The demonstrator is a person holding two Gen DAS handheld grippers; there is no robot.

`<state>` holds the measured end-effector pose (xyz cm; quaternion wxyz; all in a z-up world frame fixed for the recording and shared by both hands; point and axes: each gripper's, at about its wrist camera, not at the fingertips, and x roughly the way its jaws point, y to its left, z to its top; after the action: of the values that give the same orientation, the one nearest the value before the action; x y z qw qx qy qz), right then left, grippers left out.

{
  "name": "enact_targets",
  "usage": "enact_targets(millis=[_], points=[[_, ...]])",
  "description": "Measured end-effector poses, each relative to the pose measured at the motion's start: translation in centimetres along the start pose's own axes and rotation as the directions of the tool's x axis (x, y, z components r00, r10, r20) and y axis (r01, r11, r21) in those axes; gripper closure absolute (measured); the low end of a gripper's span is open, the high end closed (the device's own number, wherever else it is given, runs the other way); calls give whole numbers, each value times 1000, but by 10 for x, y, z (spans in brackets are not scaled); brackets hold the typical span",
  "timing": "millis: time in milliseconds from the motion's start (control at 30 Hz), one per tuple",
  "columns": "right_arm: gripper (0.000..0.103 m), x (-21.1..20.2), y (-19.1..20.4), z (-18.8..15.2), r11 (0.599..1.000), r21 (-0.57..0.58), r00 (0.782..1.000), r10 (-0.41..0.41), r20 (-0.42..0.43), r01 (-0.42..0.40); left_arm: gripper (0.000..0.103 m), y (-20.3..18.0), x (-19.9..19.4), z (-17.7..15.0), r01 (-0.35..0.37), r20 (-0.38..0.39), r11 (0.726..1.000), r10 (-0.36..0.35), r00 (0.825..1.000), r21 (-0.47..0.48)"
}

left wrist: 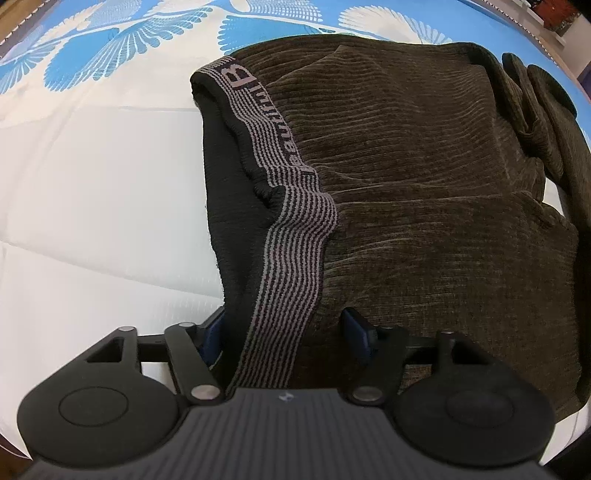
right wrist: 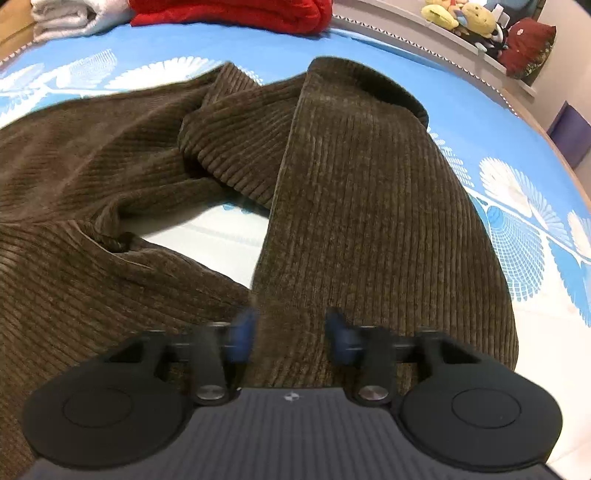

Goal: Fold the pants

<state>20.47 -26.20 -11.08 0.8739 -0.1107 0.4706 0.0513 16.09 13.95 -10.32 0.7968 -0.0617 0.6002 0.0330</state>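
Brown corduroy pants lie on a blue and white bed sheet. Their striped grey-black waistband runs down between the blue pads of my left gripper, whose jaws stand apart around the band and the cloth. In the right wrist view one pant leg runs from the far hem down between the blue pads of my right gripper, whose jaws also stand apart around it. The other leg lies crumpled to the left. The right gripper's left pad is blurred.
A red cloth and a folded white towel lie at the bed's far edge. Plush toys and a dark red cushion sit on a ledge beyond the bed at the right.
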Motion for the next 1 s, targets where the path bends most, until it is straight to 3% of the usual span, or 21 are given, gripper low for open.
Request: enact_targets(millis=[133, 267, 333, 400, 467, 533, 567, 667, 800, 900, 1000], points=[[95, -42, -48, -8, 985, 168, 994, -52, 99, 34, 61, 1, -10, -5, -19, 39, 1000, 18, 999, 5], [98, -84, -121, -49, 931, 357, 986, -127, 106, 82, 70, 4, -26, -13, -2, 102, 1000, 4, 995, -17], [101, -99, -154, -80, 900, 420, 987, -151, 45, 119, 73, 3, -35, -14, 5, 130, 1000, -1, 991, -29], [101, -101, -178, -119, 885, 446, 990, -102, -93, 133, 74, 5, -44, -16, 17, 157, 999, -10, 988, -47], [101, -96, -187, -156, 888, 435, 968, -42, -247, 150, 73, 6, -48, -17, 31, 165, 998, -21, 986, -58], [100, -98, -189, -179, 896, 433, 957, 31, -288, 101, 73, 5, -48, -17, 23, 155, 998, -14, 988, -53], [99, -105, -189, -183, 899, 429, 964, 35, -265, 85, 73, 4, -47, -15, 16, 148, 999, -8, 989, -51], [82, -129, -196, -181, 882, 467, 987, 13, -157, 63, 69, 5, -42, -12, -2, 125, 998, 10, 992, -59], [79, -154, -202, -169, 844, 535, 999, -48, 4, 38, 64, 6, -36, -9, -12, 100, 997, 20, 995, -81], [74, -163, -192, -153, 860, 493, 971, -213, 107, 134, 61, 10, -33, -7, -8, 85, 996, 16, 996, -93], [58, -158, -179, -144, 865, 474, 948, -272, 164, 166, 58, 11, -25, -5, -18, 57, 996, 23, 998, -90]])
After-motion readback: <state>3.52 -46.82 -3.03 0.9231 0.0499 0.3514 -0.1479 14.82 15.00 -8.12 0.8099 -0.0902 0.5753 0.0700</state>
